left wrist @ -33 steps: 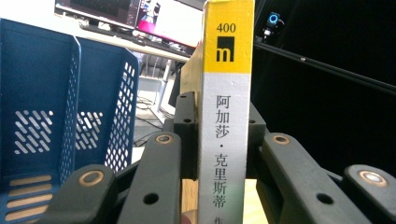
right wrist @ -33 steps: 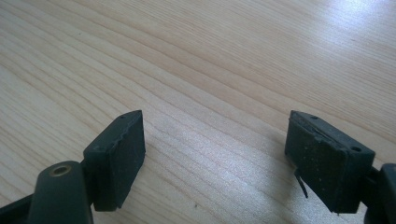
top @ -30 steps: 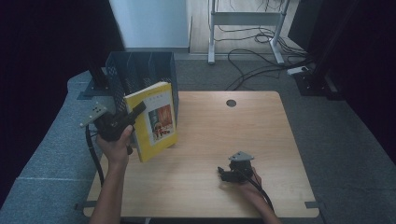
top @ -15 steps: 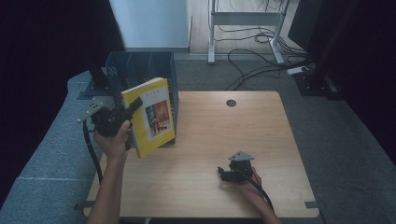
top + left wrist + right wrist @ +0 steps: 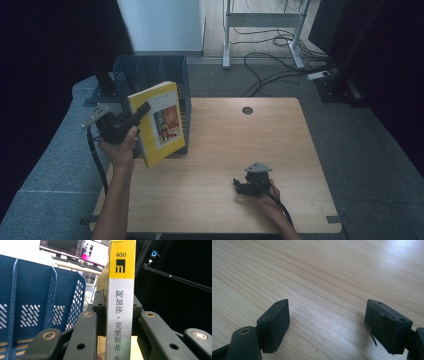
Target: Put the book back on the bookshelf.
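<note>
A yellow book (image 5: 161, 122) is held upright above the table's left edge, just in front of the blue file rack (image 5: 150, 75). My left gripper (image 5: 136, 114) is shut on it at the spine side. In the left gripper view the book's spine (image 5: 120, 302), yellow on top and white below with printed characters, stands between the two jaws, with the blue file rack (image 5: 32, 297) to its left. My right gripper (image 5: 241, 187) rests low on the wooden table (image 5: 280, 145) near the front, jaws wide apart. In the right gripper view its pads (image 5: 275, 322) have nothing between them, just the wooden table (image 5: 324, 277).
The rack has several upright dividers and stands at the table's back left corner. A round cable hole (image 5: 247, 110) sits near the table's far edge. A grey carpeted floor (image 5: 360, 145) surrounds the table, with cables and a desk frame (image 5: 265, 30) behind it.
My left hand has lifted the book slightly and moved it a little towards the rack. The right gripper has stayed where it was.
</note>
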The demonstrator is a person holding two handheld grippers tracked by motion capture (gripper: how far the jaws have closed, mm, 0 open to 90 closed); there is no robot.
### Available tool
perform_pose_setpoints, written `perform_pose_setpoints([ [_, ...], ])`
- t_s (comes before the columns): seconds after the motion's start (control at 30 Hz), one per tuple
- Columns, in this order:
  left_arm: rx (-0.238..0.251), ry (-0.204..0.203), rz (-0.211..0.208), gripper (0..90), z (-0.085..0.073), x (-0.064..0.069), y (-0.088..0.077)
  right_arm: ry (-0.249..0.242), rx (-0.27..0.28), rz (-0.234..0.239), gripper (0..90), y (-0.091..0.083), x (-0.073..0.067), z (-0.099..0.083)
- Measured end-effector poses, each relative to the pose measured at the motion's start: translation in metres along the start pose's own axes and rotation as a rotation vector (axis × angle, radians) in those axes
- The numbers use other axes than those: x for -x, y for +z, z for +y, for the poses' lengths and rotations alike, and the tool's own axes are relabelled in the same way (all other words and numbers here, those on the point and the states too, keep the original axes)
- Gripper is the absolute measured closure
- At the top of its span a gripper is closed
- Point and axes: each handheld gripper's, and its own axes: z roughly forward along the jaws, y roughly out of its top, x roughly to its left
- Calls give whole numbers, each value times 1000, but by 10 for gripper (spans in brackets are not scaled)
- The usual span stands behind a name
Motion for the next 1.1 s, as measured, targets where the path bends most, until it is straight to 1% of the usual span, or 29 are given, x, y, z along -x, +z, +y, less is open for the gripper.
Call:
perform_pose_setpoints([
  [0.33,14,6,34,753,5,-5,-1,0,0,0,196,0,0,0],
  [0.53,1,9,54,752,3,-8,3,1,0,0,197,0,0,0],
  [0.9,-1,-10,84,751,1,-13,10,0,0,0,196,0,0,0],
  [1.1,-13,-4,93,752,0,-12,15,1,0,0,196,0,0,0],
])
